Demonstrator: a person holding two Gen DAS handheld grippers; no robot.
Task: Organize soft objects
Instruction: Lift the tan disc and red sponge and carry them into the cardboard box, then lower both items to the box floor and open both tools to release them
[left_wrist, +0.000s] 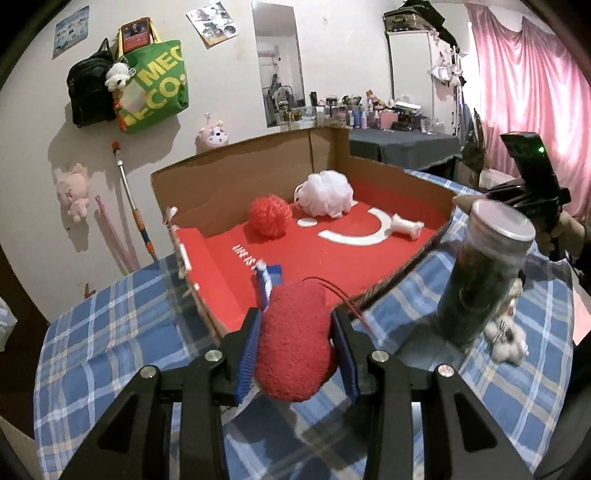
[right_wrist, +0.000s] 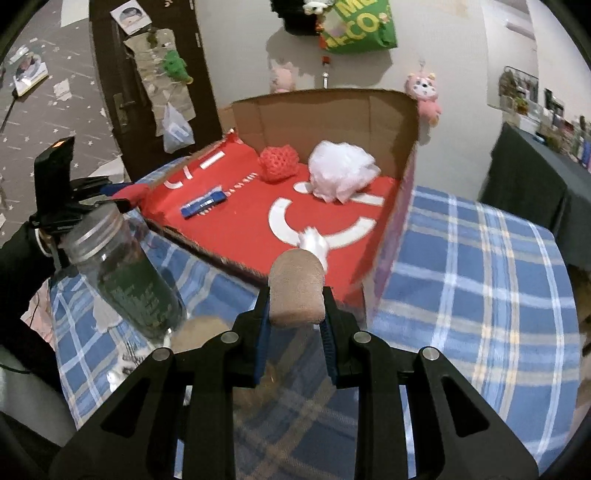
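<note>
the left tongs (left_wrist: 295, 354) pinch a red plush toy (left_wrist: 295, 343) at the near edge of the cardboard box (left_wrist: 229, 162); the right tongs (right_wrist: 295, 325) clamp a tan plush piece (right_wrist: 295, 291) at its front wall. each should clear the rim before letting go, beside the red yarn ball (left_wrist: 269, 216) and white mesh pouf (left_wrist: 327, 197). the desk wears a blue plaid cloth (right_wrist: 461, 277); a glass jar (right_wrist: 122, 273) stands near, in a cluttered bedroom.

Box (left_wrist: 258, 258) on table (left_wrist: 517, 387); yarn ball (left_wrist: 269, 215) left of pouf (left_wrist: 327, 192) inside; jar (left_wrist: 480, 273) right of box.
</note>
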